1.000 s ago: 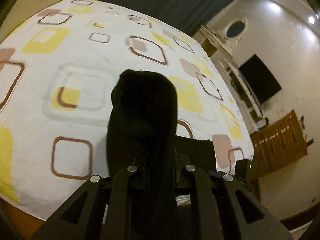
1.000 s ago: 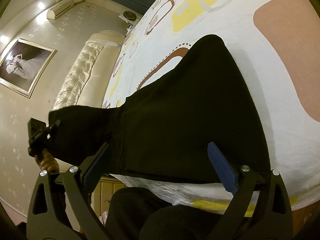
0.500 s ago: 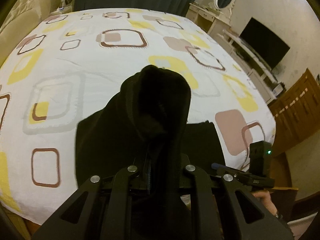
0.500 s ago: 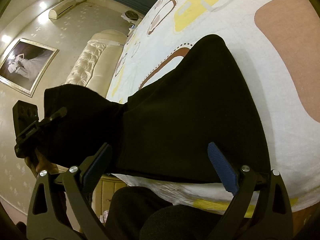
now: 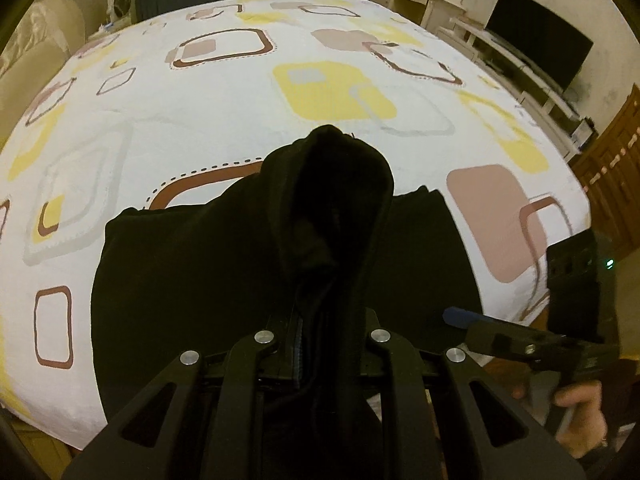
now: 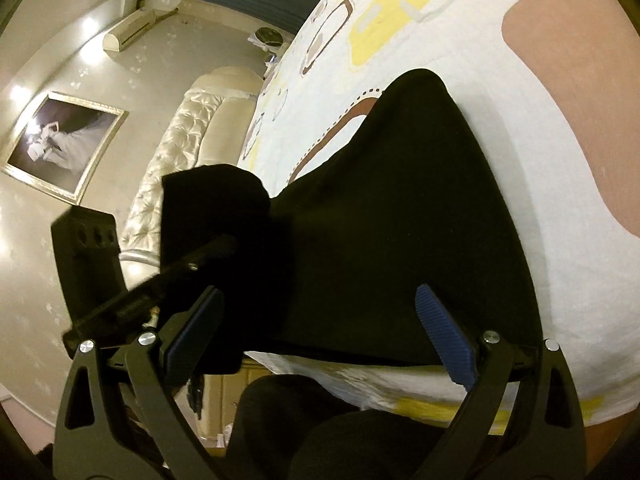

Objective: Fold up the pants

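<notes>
Pants point(image 5: 192, 280) lie on bed point(image 5: 240, 112) near edge; TV point(image 5: 536, 52) right, headboard point(image 6: 180, 160) left.

Left tongs point(image 5: 324, 344) clamped, right tongs point(image 6: 320, 332) agape.

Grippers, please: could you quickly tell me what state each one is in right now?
Left gripper: closed, holding a bunched fold of the black pants.
Right gripper: open, holding nothing, beside the pants at the bed edge.

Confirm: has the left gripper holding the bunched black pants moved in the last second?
Yes. In the right wrist view the left gripper with the bunched black pants has swung up and inward, away from the framed photo.
</notes>
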A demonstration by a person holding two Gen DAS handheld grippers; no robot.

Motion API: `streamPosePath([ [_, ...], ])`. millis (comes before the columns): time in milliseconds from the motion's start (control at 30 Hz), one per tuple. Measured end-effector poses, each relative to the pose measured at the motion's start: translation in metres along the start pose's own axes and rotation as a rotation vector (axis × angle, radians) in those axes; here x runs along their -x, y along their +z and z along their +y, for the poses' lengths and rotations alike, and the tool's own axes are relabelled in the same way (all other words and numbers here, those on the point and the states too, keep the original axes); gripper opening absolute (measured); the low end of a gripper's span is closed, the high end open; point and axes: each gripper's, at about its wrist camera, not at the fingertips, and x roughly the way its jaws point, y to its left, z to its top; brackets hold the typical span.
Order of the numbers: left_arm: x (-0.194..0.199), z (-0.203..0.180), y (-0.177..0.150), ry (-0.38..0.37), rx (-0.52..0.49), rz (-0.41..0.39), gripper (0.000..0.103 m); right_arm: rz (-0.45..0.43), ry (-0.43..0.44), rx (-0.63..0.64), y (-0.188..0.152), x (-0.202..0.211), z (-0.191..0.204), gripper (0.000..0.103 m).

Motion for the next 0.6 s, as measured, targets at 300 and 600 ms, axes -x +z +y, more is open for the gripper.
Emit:
streamPosePath([
  [300, -0.022, -0.018, -0.009, 0.097, -0.038, -0.002, 0.014, -0.032, 0.101, -0.099, 0.002, 0.008, -0.017, 0.097],
  [600, -0.035, -0.033, -0.018, 0.189, -0.09, -0.026, 0.015, -0.084, 0.28, -0.289, -0.002, 0.02, -0.047, 0.097],
])
